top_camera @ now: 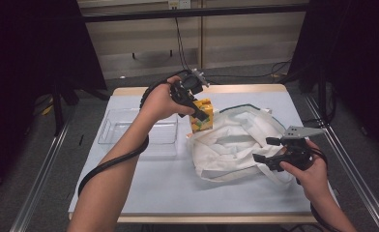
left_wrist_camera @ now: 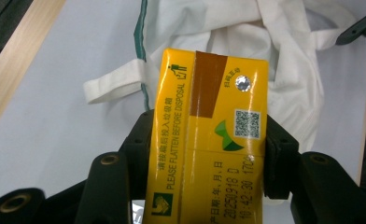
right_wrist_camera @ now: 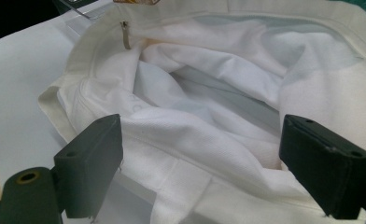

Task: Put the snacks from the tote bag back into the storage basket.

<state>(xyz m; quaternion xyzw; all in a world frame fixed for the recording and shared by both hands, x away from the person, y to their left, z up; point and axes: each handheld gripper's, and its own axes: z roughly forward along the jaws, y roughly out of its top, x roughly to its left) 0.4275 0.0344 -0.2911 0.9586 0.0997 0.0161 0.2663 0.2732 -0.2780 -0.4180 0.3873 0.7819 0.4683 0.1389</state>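
Carton [left_wrist_camera: 209, 140] clamped between left tongs [left_wrist_camera: 204, 154], above bag [top_camera: 236, 140].

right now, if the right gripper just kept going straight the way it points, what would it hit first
Most likely the white cloth bag: the right gripper has its jaws open on either side of the bag's near rim, aimed into its open mouth. Depth inside is unclear.

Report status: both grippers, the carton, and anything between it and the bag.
Left gripper shut on yellow carton, held above white bag. Right gripper open at bag's near rim. Bag mouth open, nothing in the way.
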